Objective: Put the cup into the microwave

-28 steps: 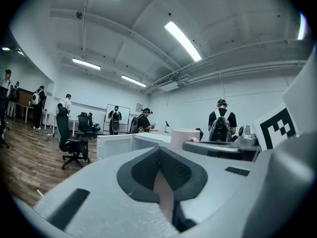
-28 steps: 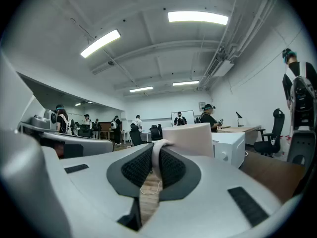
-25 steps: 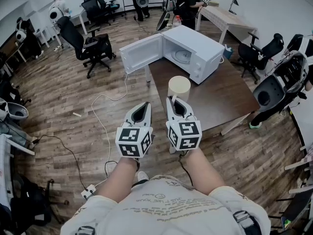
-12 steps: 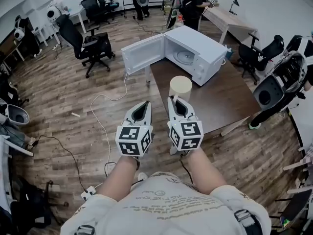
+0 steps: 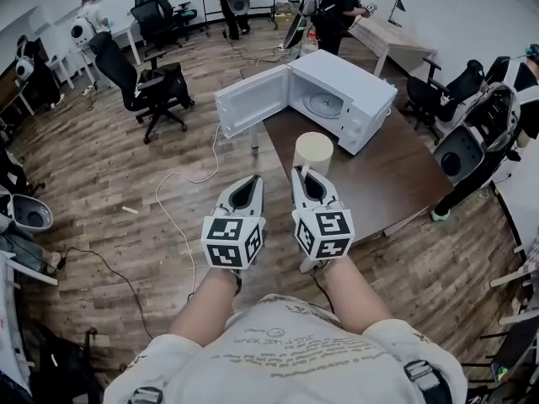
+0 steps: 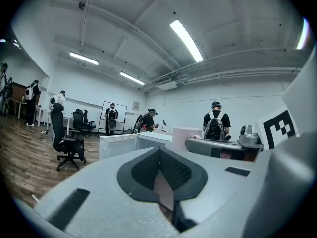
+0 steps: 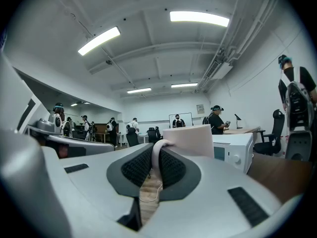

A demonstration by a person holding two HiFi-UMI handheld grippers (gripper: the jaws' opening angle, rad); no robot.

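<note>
1. Gripping the cup (image 5: 313,151) by its handle (image 7: 157,155), the right gripper (image 5: 305,173) has its jaws drawn narrow, with the dark pads pressed on either side of the thin loop.
2. The cup is pale cream and upright. It sits just past the right gripper's tips, with its mouth facing up in the head view.
3. In the right gripper view the cup (image 7: 190,140) fills the space just past the right gripper (image 7: 156,145), and the microwave (image 7: 237,150) shows behind it to the right.
4. The cup is above the left part of the brown table (image 5: 383,179), near the table's left edge. No view shows its base, so I cannot tell whether it touches the tabletop.
5. The white microwave (image 5: 345,82) stands at the table's far edge. Its door (image 5: 251,102) is swung wide open to the left, out past the table's far left corner.
6. The round glass plate (image 5: 324,103) is visible inside the open cavity, which faces the cup; the two are well apart.
7. The left gripper (image 5: 250,179) is beside the right one, off the table's left edge and over the wooden floor (image 5: 109,183).
8. In the left gripper view, the left gripper (image 6: 159,150) has its tips brought together with nothing between the pads.
9. A white cable (image 5: 181,194) trails over the floor to the left of the grippers, and a black office chair (image 5: 156,87) stands beyond it.
</note>
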